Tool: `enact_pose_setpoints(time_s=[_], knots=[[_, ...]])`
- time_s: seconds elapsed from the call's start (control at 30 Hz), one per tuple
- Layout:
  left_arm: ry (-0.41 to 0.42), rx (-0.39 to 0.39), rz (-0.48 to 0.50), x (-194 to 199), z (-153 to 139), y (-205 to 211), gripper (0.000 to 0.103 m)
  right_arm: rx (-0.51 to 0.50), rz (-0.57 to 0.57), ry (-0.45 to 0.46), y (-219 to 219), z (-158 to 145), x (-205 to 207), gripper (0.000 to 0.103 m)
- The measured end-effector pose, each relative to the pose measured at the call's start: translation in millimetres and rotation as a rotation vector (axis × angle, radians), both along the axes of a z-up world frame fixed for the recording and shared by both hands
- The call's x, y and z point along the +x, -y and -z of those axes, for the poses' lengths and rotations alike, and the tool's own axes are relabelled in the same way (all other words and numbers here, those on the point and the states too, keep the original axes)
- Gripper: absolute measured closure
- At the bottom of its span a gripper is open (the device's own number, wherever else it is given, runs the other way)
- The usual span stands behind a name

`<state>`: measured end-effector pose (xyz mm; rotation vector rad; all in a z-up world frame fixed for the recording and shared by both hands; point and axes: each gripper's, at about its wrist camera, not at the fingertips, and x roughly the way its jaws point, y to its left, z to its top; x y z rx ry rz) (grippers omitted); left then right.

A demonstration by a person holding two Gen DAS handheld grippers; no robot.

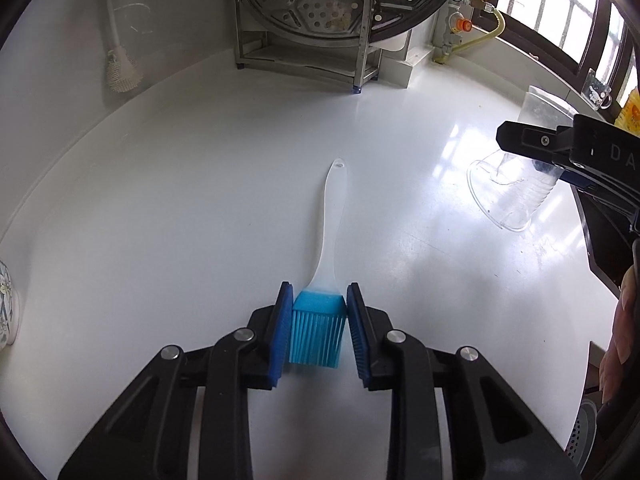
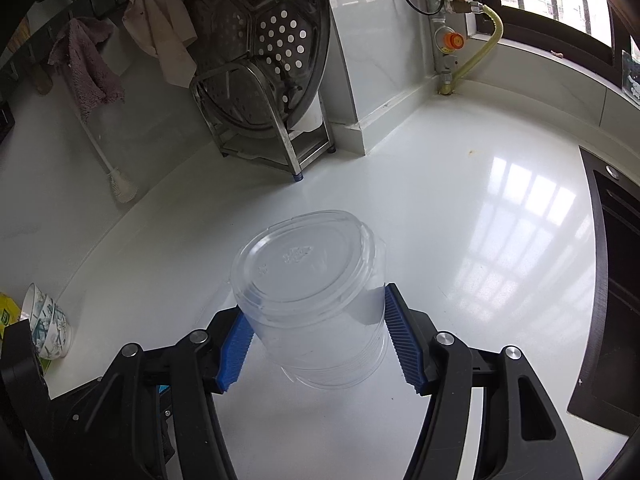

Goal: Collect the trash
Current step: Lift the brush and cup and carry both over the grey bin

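Left wrist view: left gripper (image 1: 317, 320) has its blue ribbed pads hard against both sides of the blue silicone pastry brush (image 1: 320, 322), clamped at the bristle head. Its translucent handle runs straight away from the claw, lying flat on the glossy white countertop (image 1: 200, 200). Nothing lies on the counter around the handle.

Right gripper (image 2: 318, 334) is clamped on a clear plastic lidded tub (image 2: 308, 296), pads pressing its ribbed side wall, lid tipped toward the far wall. From the left camera the tub hangs tilted above the counter, off to the right of the brush and well apart from it. A hand (image 1: 618, 340) shows at the right edge of that view.

Surroundings:
- Steel dish rack (image 2: 276, 128) at the back wall, holding a large perforated metal steamer plate (image 2: 272, 32); it stands beyond both claws.
- White long-handled scrub brush (image 2: 120, 184) leaning on the left wall.
- Two cloths (image 2: 160, 28) hanging above the rack's left side.
- Patterned ceramic bowls (image 2: 48, 328), stacked on edge at the near left of the counter, close to the left gripper body.
- Gas pipe with yellow hose (image 2: 476, 52) in the back right corner under the window.
- Black hob panel (image 2: 616, 280) set into the counter at the right edge.
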<state>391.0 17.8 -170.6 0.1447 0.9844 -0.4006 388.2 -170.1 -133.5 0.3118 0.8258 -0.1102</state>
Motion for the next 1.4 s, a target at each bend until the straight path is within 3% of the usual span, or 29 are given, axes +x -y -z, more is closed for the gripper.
enact_pose_setpoints(time_s=[0.6, 1.0, 1.17, 1.4], knots=[[-0.001, -0.045, 0.037, -72.7, -45.1, 2.2, 0.076, 0.054, -0.021, -0.058, -8.1, -14.6, -110.4, 0.043], [-0.022, -0.056, 0.121, -188.6, -70.0, 43.8, 0.076, 0.076, 0.022, -0.113, 32.2, -18.6, -257.6, 0.043], [-0.039, -0.072, 0.169, -239.5, -73.6, 72.3, 0.076, 0.088, 0.054, -0.175, 55.6, -8.1, -324.9, 0.043], [-0.081, -0.058, 0.237, -305.8, -61.3, 109.5, 0.076, 0.12, 0.069, -0.256, 69.5, 16.7, -381.5, 0.043]])
